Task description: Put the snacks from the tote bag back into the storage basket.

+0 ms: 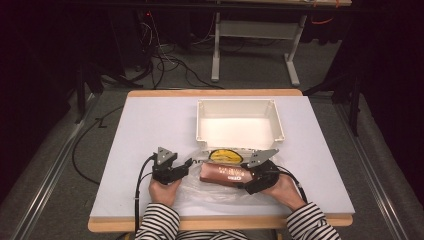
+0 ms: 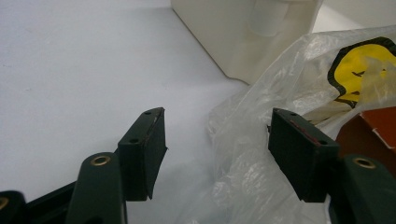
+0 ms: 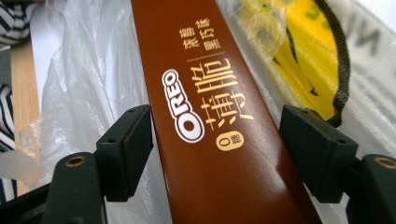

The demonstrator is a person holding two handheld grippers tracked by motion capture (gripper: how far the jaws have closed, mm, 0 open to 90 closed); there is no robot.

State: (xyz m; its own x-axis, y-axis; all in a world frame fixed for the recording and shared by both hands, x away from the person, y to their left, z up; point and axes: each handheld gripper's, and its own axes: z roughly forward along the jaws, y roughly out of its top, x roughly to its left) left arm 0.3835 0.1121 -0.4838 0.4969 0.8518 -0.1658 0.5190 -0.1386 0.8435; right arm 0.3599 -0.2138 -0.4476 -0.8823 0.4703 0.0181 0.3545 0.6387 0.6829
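A white-topped rectangular table with a wooden edge [image 1: 150, 120] is seen across the middle of the high view, and an open white plastic box [image 1: 240, 122] is set at its upper centre. Below the box, a crumpled clear plastic bag with a yellow print [image 1: 220, 172] is spread, with a long brown Oreo carton [image 1: 223, 174] lying on it. The left gripper [image 1: 189, 163] is held with jaws apart at the bag's left edge; the right gripper [image 3: 215, 154] is held open astride the carton, without contact.
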